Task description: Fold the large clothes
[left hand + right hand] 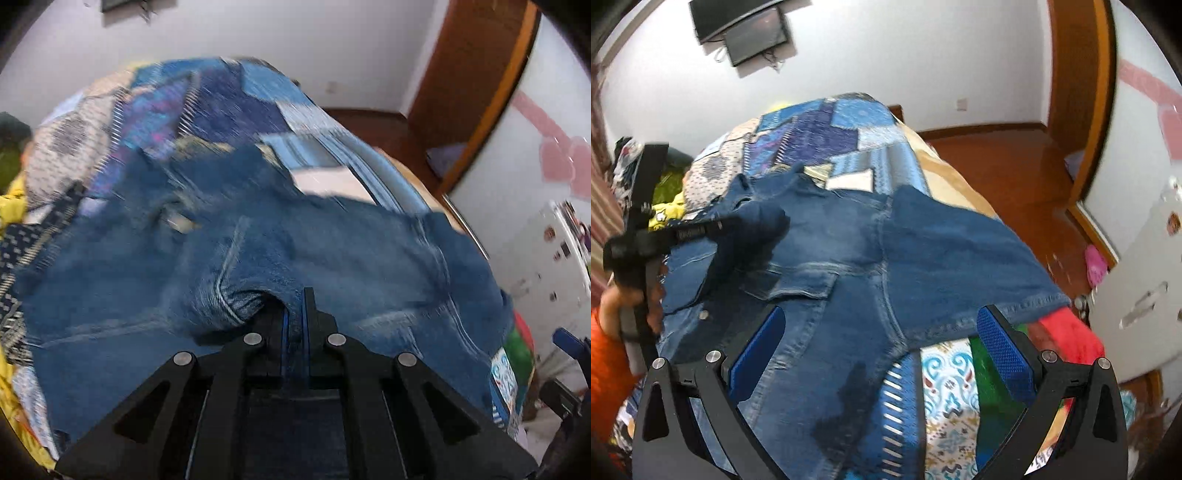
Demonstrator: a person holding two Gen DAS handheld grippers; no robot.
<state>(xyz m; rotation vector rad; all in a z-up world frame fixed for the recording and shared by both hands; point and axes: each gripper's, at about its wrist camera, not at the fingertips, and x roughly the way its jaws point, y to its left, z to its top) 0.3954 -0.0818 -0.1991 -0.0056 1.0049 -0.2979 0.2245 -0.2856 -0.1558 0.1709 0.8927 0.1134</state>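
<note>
Left gripper (295,317) had its jaws clamped on the denim jacket (886,251); right gripper (882,350) wide open, hem at 12 o'clock.

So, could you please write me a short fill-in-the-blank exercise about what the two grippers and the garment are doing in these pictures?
1. The left gripper is shut on a fold of the ____ jacket.
2. The right gripper hovers with its jaws ____, holding nothing.
3. The jacket lies spread on a ____ quilt in blue tones.
4. On the wall behind hangs a dark ____.

Missing words: denim; open; patchwork; screen
</note>
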